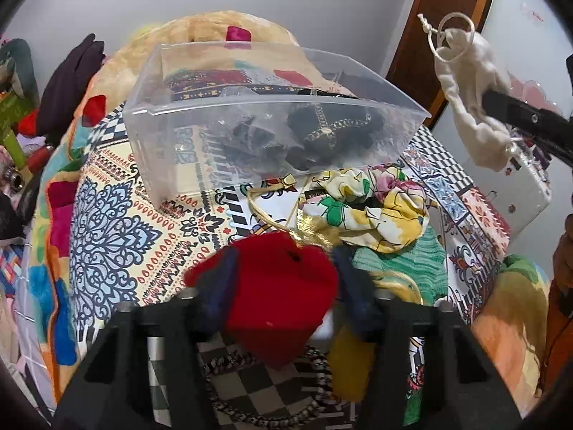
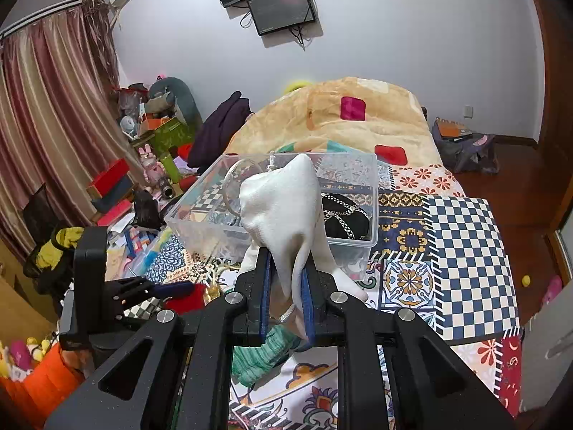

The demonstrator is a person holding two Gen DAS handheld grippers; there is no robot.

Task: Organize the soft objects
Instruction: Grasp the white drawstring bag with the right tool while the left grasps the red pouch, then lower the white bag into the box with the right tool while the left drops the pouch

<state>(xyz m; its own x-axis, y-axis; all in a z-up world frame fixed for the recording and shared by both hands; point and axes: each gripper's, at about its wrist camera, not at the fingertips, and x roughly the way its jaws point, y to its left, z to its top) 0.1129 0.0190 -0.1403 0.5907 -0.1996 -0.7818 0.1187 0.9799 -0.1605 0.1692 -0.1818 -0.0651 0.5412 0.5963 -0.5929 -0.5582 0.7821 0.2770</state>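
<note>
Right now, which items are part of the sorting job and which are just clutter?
In play:
- white pouch, pinched in right tool
- red pouch, between left tool fingers
- clear bin, black pouches inside
- floral scrunchie
- green knit item

Just lying about:
- peach blanket
- wall screens
- curtain

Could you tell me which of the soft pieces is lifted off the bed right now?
The white drawstring pouch, pinched in the right gripper by the clear box; the floral scrunchie and green cloth lie on the bedspread.
</note>
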